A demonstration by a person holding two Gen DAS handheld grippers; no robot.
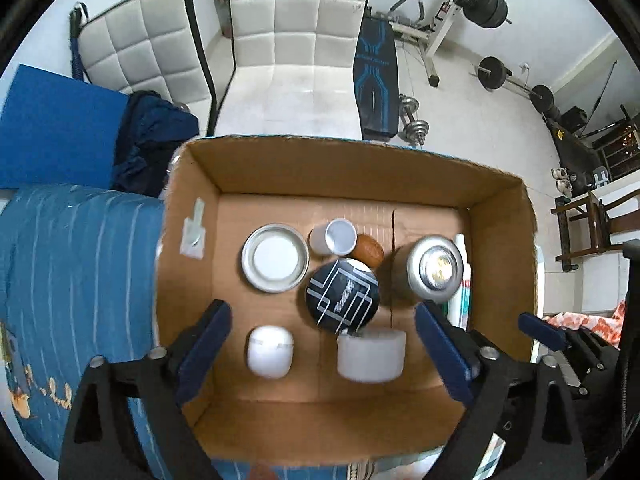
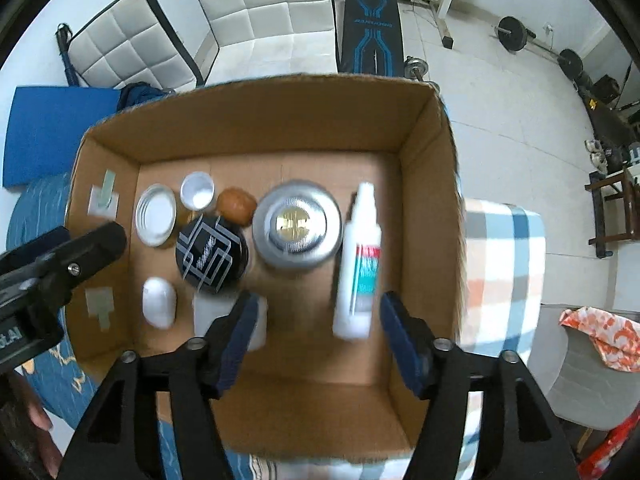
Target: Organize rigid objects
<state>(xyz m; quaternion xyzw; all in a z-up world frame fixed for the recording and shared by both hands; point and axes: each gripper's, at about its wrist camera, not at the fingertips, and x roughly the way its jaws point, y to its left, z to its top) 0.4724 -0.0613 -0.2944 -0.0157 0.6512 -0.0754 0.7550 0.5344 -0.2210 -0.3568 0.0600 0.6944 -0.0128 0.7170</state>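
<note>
Both the left hand-held gripper (image 1: 322, 354) and the right hand-held gripper (image 2: 316, 338) hung released and empty over the cardboard box (image 2: 256, 120), where the white spray bottle (image 2: 358, 264) lay beside the silver can (image 2: 298, 226)

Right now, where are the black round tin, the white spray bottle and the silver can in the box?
black round tin (image 1: 341, 299), left wrist view, centre of its patterned lid.
white spray bottle (image 2: 358, 264), right wrist view, middle of its labelled body.
silver can (image 2: 297, 226), right wrist view, its top.
</note>
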